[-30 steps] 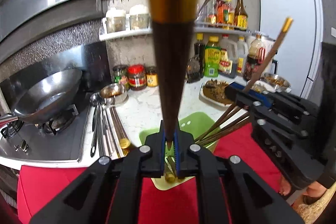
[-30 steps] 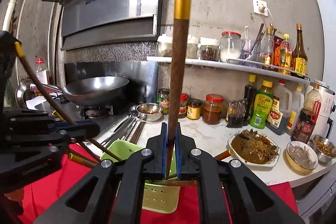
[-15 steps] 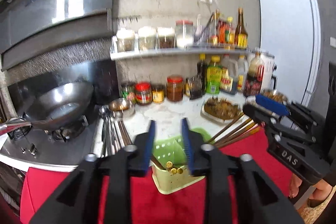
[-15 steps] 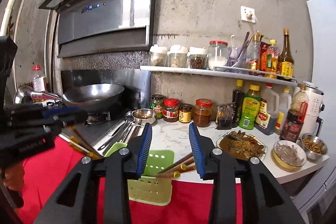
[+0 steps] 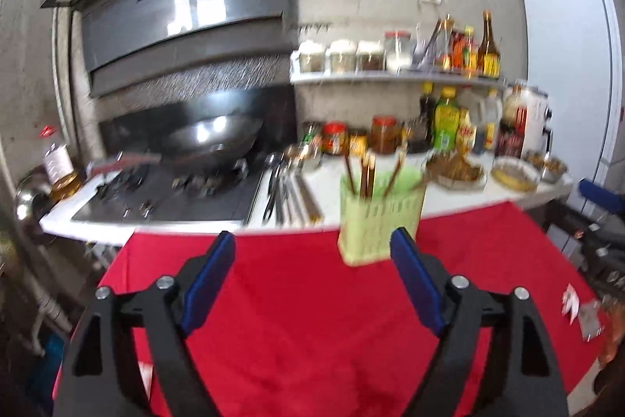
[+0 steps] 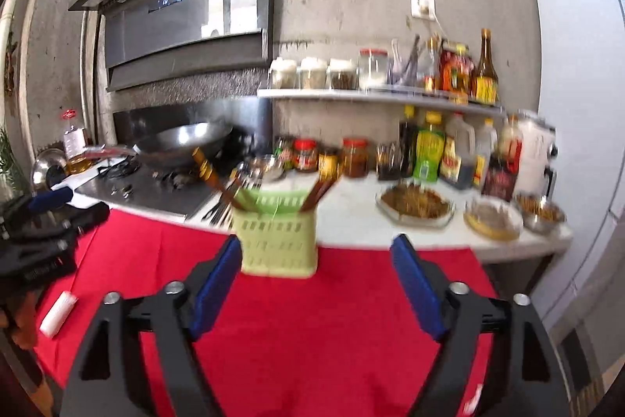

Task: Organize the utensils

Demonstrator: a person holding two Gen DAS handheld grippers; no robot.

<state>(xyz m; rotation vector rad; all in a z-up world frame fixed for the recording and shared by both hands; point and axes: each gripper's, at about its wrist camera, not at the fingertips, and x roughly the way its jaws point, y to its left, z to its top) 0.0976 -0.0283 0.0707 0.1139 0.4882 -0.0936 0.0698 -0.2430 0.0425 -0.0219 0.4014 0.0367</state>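
Right wrist: slotted green plastic holder (image 6: 275, 241) upright, wooden chopsticks (image 6: 213, 178).

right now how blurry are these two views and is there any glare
Left wrist view: heavy motion smear, the green holder and chopsticks soft, window glare on the range hood. Right wrist view: somewhat sharper, same glare on the hood. Both bend at the edges.

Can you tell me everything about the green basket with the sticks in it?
The green basket is a pale green plastic holder with slotted walls. It stands upright on the red cloth, near the white counter's edge. Brown chopsticks with gold ends lean out of its open top. No gripper touches it.
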